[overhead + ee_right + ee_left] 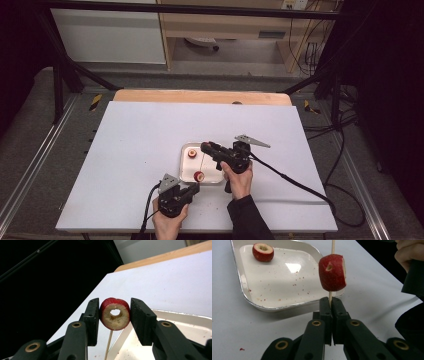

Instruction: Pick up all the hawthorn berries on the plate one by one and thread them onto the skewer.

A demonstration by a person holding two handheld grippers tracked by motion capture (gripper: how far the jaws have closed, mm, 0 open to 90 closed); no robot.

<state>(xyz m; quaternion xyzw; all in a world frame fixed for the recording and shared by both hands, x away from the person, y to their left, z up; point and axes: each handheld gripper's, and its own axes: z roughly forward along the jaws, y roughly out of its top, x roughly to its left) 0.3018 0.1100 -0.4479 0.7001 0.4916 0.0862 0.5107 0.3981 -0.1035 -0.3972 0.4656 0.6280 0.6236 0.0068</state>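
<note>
Left gripper [331,305]: jaws pressed together on the lower end of the skewer [333,246], holding it upright just in front of the tray's near edge; in the high view this gripper [192,188] sits at the tray's near corner.
Right gripper [115,315]: jaws clamped on a cored fruit [115,314], 1 pad on each red side, the hollow core facing the camera; in the high view it [206,146] hangs over the tray's far edge.
Skewer: thin pale wooden stick; its tip runs up out of the left gripper view, and a stretch of it shows just below the held fruit in the right gripper view.
Threaded fruit [332,272]: 1 red cored piece already sits on the stick, a little above the left jaws.
Loose fruit [263,251]: 1 more cored piece lies in the tray's far corner, untouched.
Tray [238,275]: 1 shallow white tray with a metal rim, speckled with red crumbs, on the white table top [135,150].
Progress: I judge the threading partly done: 1 piece on, 1 piece lined up near the stick's tip but not yet pushed on, 1 piece left in the tray.
Count: 3 fruit pieces, 1 skewer, 1 tray, 2 grippers.
Left to do: slide the held piece down, then fetch the last 1.
</note>
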